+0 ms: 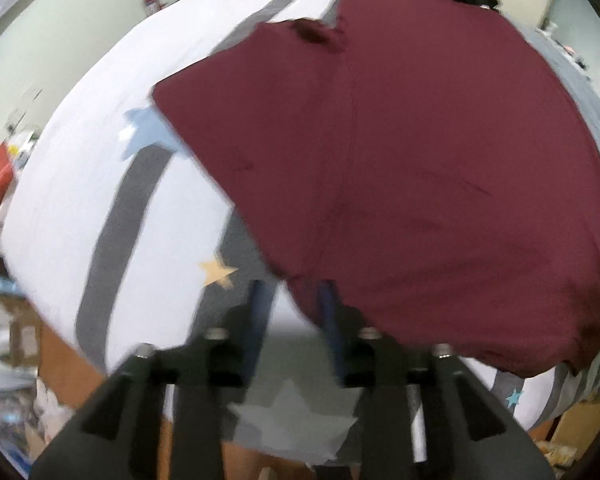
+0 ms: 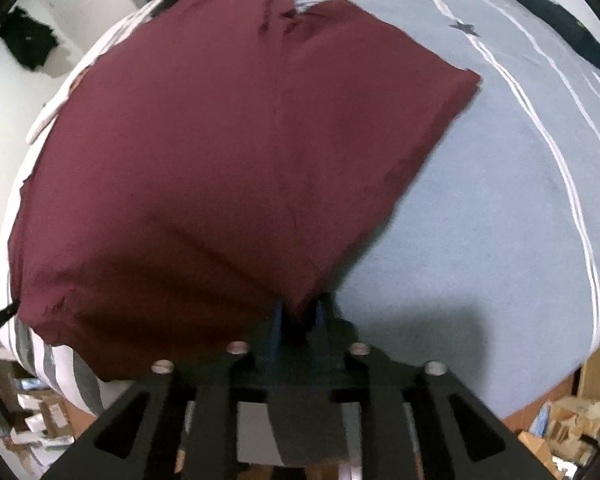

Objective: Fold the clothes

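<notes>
Can't really tell how much maroon garment (image 2: 220, 152) sits between the right gripper (image 2: 298, 312) fingers, and floor clutter (image 1: 4, 380) at 8 o'clock is pure blur.

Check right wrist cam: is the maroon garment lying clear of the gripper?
No. A corner of the maroon garment sits between the fingers of the right gripper, which look closed on it.
</notes>
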Demonstrator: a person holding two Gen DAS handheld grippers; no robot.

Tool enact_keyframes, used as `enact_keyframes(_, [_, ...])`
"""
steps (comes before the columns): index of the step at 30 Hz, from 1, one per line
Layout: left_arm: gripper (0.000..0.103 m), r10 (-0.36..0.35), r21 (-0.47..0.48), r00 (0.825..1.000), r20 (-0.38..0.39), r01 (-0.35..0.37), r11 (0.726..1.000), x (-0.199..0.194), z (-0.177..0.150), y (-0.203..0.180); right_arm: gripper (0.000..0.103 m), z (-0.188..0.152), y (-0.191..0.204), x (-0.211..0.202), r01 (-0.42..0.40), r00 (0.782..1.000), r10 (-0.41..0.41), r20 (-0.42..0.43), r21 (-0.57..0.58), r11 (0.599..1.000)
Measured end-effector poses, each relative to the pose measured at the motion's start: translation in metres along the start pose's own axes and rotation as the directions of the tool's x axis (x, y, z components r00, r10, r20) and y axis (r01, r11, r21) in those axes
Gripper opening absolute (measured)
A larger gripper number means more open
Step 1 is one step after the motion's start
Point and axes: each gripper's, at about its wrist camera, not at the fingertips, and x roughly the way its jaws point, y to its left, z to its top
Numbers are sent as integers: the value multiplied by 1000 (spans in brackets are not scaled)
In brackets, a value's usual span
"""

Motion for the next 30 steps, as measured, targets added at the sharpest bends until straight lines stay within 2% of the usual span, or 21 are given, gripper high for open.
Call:
enact_keyframes(2, [50, 21, -61, 999, 34, -19, 998, -10, 4, 15, 27, 2, -6, -10, 23, 1000, -23, 15, 31, 999])
enact_keyframes(3, [53, 41, -85, 998, 50, -37, 996, -14, 9, 23, 28, 5, -7, -18, 64, 997, -65, 36, 40, 997])
enact_keyframes(4, [55, 60, -109, 996, 62, -53, 993, -16, 17, 31, 28, 8, -9, -26, 104, 993, -107, 57, 50, 993])
enact_keyframes(6, [58, 84, -138, 993, 83, -72, 988, -11, 37, 47, 28, 20, -12, -42, 122, 986, -129, 105, 78, 990])
enact_keyframes(8, [59, 94, -152, 991, 91, -80, 985, -2, 59, 61, 30, 35, -3, -42, 98, 983, -110, 149, 87, 991])
enact_keyframes(11, [59, 122, -155, 987, 102, -106, 982, 26, 102, 83, 30, 65, 20, -27, 40, 984, -47, 171, 44, 998])
enact_keyframes(13, [59, 132, -168, 987, 97, -114, 979, 51, 136, 101, 30, 75, 35, -9, -22, 985, 20, 170, 9, 1000])
enact_keyframes(16, [59, 91, -170, 992, 83, -76, 982, 79, 165, 118, 30, 94, 64, 6, -82, 983, 87, 162, -39, 996])
enact_keyframes(20, [57, 51, -120, 994, 101, -39, 992, 98, 193, 124, 30, 110, 108, 41, -127, 979, 138, 147, -86, 988])
enact_keyframes(23, [3, 22, -91, 995, 101, -12, 996, 104, 205, 125, 30, 123, 123, 67, -142, 979, 154, 134, -92, 986])
enact_keyframes(25, [2, 25, -69, 995, 96, -19, 997, 104, 211, 126, 30, 130, 132, 77, -145, 980, 157, 124, -98, 985])
enact_keyframes(27, [2, 59, -68, 992, 108, -52, 996, 102, 219, 133, 30, 133, 143, 84, -134, 983, 145, 109, -107, 985])
enact_keyframes(30, [1, 89, -87, 990, 105, -80, 993, 102, 221, 145, 30, 134, 152, 89, -101, 989, 112, 91, -120, 988])
